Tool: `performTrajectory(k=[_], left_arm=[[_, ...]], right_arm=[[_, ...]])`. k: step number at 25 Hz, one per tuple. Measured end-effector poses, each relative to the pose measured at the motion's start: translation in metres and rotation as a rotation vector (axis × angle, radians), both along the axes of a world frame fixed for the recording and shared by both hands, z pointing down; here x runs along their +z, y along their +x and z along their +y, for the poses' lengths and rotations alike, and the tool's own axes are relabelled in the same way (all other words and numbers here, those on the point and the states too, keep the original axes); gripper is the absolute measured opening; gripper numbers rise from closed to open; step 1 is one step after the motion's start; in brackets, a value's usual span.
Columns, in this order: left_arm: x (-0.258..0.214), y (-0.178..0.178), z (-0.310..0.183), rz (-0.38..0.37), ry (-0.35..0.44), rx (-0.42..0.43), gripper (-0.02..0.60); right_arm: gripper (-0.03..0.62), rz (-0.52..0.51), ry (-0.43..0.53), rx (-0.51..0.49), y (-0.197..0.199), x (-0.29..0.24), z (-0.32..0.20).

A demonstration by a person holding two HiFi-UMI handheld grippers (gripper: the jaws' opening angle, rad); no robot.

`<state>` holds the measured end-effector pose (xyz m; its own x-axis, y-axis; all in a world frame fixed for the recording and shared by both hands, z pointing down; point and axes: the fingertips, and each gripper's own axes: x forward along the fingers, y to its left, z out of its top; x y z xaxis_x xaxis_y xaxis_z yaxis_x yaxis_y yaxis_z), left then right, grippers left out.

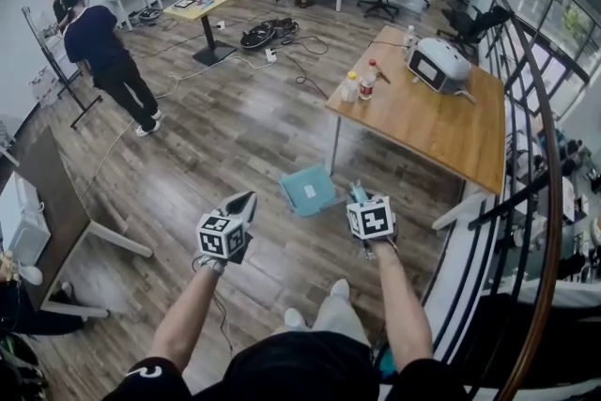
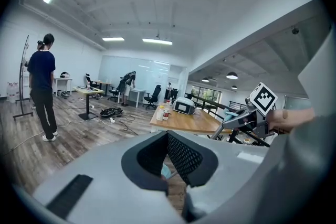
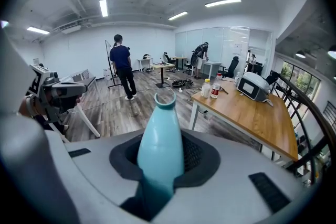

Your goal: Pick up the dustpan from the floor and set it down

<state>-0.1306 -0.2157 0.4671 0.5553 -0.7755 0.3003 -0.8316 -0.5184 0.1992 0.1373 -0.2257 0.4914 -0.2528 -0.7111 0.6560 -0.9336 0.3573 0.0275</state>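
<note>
Standing on a wood floor [image 1: 235, 136], a person holds out a two-jaw gripper in each hand. The teal dustpan [image 1: 308, 191] lies flat on the floor just ahead, beside a leg of the wooden table [image 1: 423, 122] and between the two tools. It has not been lifted.

The right gripper [image 1: 366, 205] tilts downward and is clamped on a teal handle [image 3: 160, 139] that tapers to a ring at its far end. Its dark fingers [image 3: 197, 157] press the thick part from both sides. What the handle belongs to cannot be seen; it may be a matching brush.

The left gripper [image 1: 246, 199] points nearly level and is empty. Its mesh-faced fingers [image 2: 184, 157] stand slightly apart, with floor and a sliver of teal showing through the gap. This free tool is probably the one meant for the pickup.
</note>
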Motion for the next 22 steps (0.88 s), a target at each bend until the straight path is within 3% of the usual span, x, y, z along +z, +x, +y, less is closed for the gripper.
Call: performTrajectory(k=[13, 22], left_arm=[[0.038, -0.001, -0.001, -0.006, -0.062, -0.014, -0.003], [0.081, 0.018, -0.006, -0.016, -0.129, -0.007, -0.003]], right_arm=[[0.086, 0.003, -0.057, -0.016, 0.003, 0.058, -0.009], [0.086, -0.015, -0.123, -0.016, 0.017, 0.116, -0.014]])
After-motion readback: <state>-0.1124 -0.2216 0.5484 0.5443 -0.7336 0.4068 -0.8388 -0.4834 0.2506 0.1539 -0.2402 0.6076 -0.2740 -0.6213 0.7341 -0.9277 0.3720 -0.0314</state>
